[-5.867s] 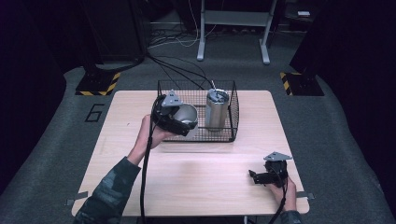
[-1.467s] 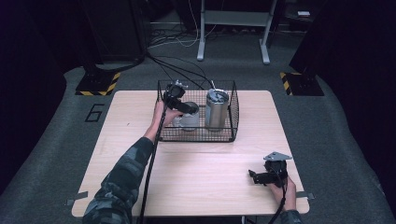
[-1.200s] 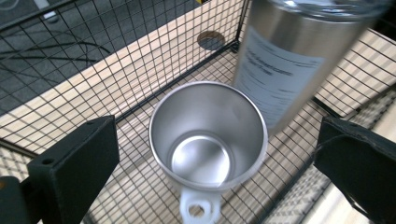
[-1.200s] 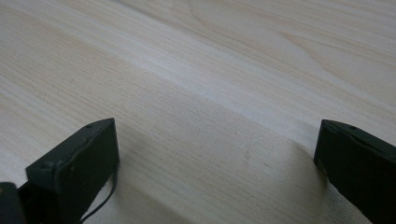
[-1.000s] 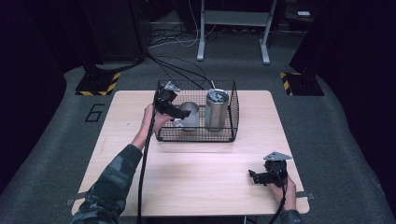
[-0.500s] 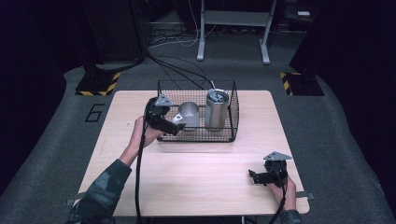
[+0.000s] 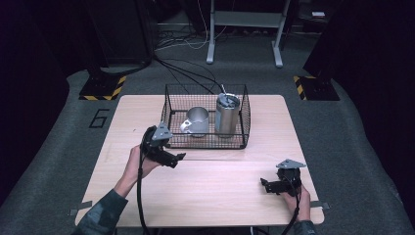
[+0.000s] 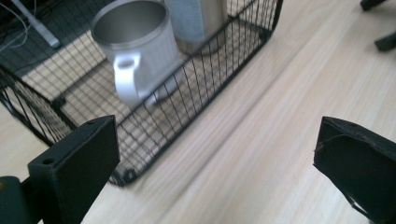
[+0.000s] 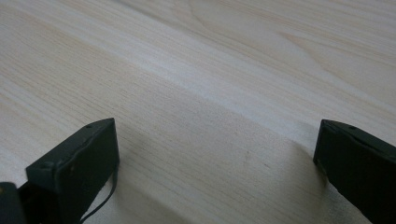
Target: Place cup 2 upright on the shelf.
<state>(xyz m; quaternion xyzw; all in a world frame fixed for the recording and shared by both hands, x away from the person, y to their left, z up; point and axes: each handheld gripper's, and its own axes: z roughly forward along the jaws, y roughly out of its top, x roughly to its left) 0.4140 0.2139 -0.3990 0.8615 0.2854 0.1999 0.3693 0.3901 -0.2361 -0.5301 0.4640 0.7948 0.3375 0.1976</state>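
Observation:
A black wire basket (image 7: 205, 142) (image 8: 196, 88) stands at the middle back of the wooden table (image 7: 215, 196). Inside it a steel mug (image 7: 196, 119) (image 8: 135, 51) with a handle stands upright on the left, and a tall steel tumbler (image 7: 227, 113) (image 8: 198, 21) stands on the right. My left gripper (image 7: 173, 159) (image 8: 215, 177) is open and empty, just in front of the basket's left front corner. My right gripper (image 7: 266, 186) (image 9: 215, 177) hangs low over the table's front right, open, with bare wood between its jaws.
Cables (image 7: 186, 73) run over the grey floor behind the table, past a metal stand (image 7: 244, 29). Yellow-black striped blocks (image 7: 103, 88) lie at both back corners. The other gripper's tips (image 8: 380, 23) peek in at the left gripper view's top right.
My left gripper carried the mug over the basket, set it down inside, let go and drew back toward me, out of the basket. The right gripper stayed put.

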